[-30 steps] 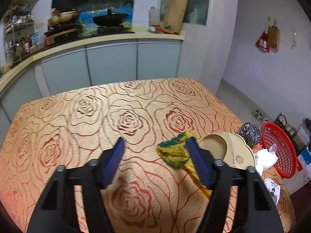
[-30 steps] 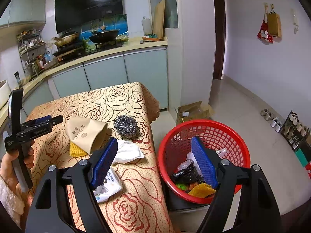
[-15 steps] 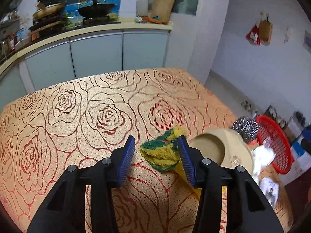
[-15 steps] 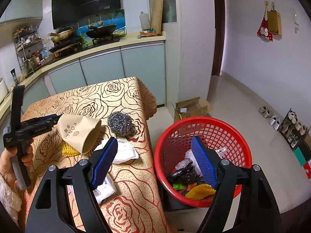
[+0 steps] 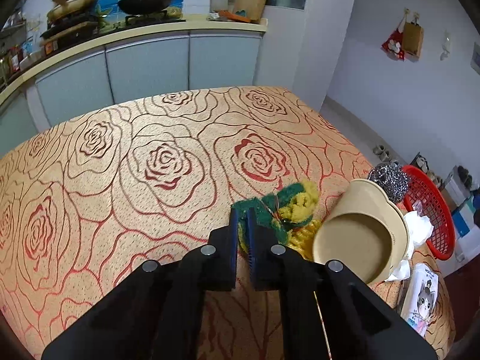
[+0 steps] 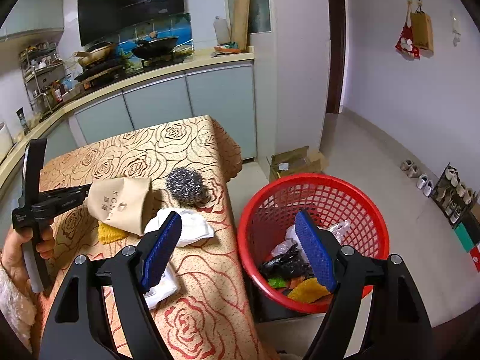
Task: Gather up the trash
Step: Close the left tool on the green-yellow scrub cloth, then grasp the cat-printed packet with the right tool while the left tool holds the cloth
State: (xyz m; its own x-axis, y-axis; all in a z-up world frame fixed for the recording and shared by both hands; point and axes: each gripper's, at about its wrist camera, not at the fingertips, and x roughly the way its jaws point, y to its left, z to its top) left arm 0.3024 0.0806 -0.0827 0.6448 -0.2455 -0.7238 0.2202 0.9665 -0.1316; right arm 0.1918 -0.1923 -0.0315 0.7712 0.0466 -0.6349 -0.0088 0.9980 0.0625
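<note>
Trash in play is a worn scouring sponge (image 5: 279, 210), yellow foam with a dark green scrub face, frayed and crumpled at its edges, lying on the rose-patterned cloth of the desk (image 5: 150, 156). The left claw (image 5: 243, 228) has its blue pads drawn in on the near-left edge of this sponge, pinching it, with only a sliver of yellow showing between them. Just right of the sponge, a yellow ridged mesh piece (image 5: 303, 234) pokes out from under a beige paper cup (image 5: 360, 228) that lies on its side, mouth toward the near edge of the desk. Beyond the cup sits a steel wool ball (image 5: 388, 178), and to the cup's right lie crumpled white tissue (image 5: 417, 228) and a wet-wipe pack with a cartoon cat (image 5: 421, 300).

From the right wrist view, the right claw (image 6: 237, 249) is spread wide with nothing between its blue pads; it hangs across the gap between the right edge of the desk and a red plastic basket (image 6: 315, 192) standing off that edge. Inside the basket are black plastic scraps (image 6: 285, 265), clear wrapping (image 6: 339, 228), something green (image 6: 277, 282) and a yellow piece (image 6: 309, 292). At the far left of this view a hand (image 6: 21, 249) grips the left tool's handle.
</note>
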